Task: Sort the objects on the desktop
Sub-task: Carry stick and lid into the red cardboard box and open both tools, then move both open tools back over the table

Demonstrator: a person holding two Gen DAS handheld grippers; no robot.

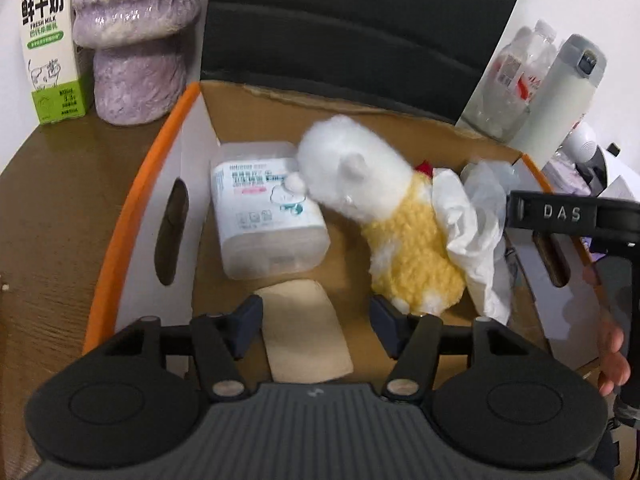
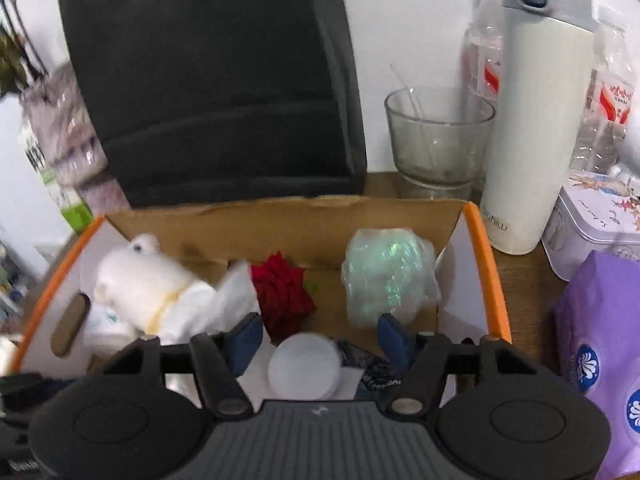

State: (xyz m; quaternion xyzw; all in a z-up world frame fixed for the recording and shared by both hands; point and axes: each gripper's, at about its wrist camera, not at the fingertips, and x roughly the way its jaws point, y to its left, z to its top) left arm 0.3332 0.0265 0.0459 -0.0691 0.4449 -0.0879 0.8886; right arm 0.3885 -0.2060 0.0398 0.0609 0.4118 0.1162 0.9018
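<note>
A white wall (image 2: pixel 420 20) stands behind the brown wooden desk (image 1: pixel 52 208).

left gripper (image 1: pixel 316 322) agape, right gripper (image 2: pixel 320 338) (likewise) empty

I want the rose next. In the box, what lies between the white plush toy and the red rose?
Crumpled white tissue paper lies between the white plush toy and the red rose, touching both. The right wrist view shows it.
</note>
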